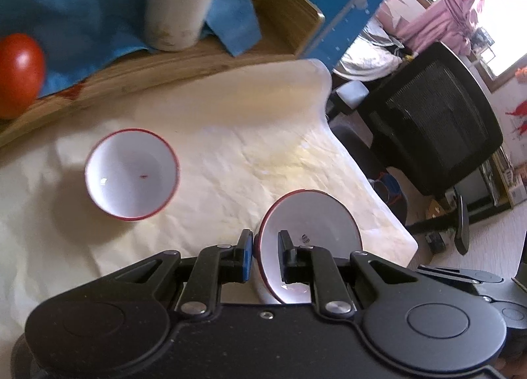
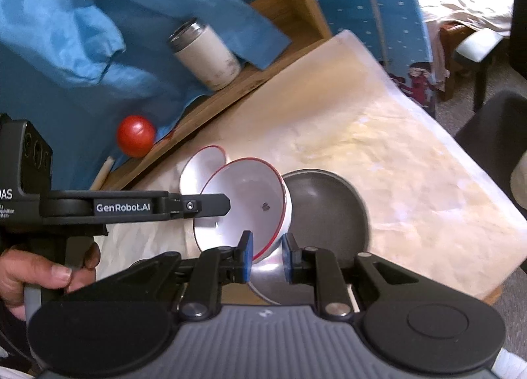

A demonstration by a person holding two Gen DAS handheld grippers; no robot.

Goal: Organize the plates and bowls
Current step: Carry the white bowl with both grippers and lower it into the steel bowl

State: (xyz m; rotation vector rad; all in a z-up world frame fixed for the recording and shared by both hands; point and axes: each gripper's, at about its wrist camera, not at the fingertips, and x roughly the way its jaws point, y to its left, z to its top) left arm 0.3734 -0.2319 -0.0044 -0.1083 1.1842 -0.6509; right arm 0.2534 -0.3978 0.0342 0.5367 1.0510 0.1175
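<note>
My left gripper [image 1: 265, 247] is shut on the rim of a white bowl with a red rim [image 1: 316, 224], holding it tilted above the cream tablecloth. In the right wrist view the left gripper [image 2: 227, 204] comes in from the left with that bowl [image 2: 243, 201]. My right gripper [image 2: 266, 257] is shut on the near rim of a grey plate [image 2: 326, 211]. The held bowl's lower edge hangs just over that rim, between the pads. A second red-rimmed white bowl [image 1: 131, 174] stands upright on the cloth, partly hidden behind the held bowl [image 2: 204, 168].
A wooden tray [image 1: 164, 72] along the back carries a white flask [image 1: 181, 6], a red tomato [image 1: 19, 72] and blue cloth [image 1: 66, 0]. The table's right edge [image 1: 378, 201] drops to the floor beside a black office chair [image 1: 434, 122]. A hand [image 2: 42, 276] grips the left handle.
</note>
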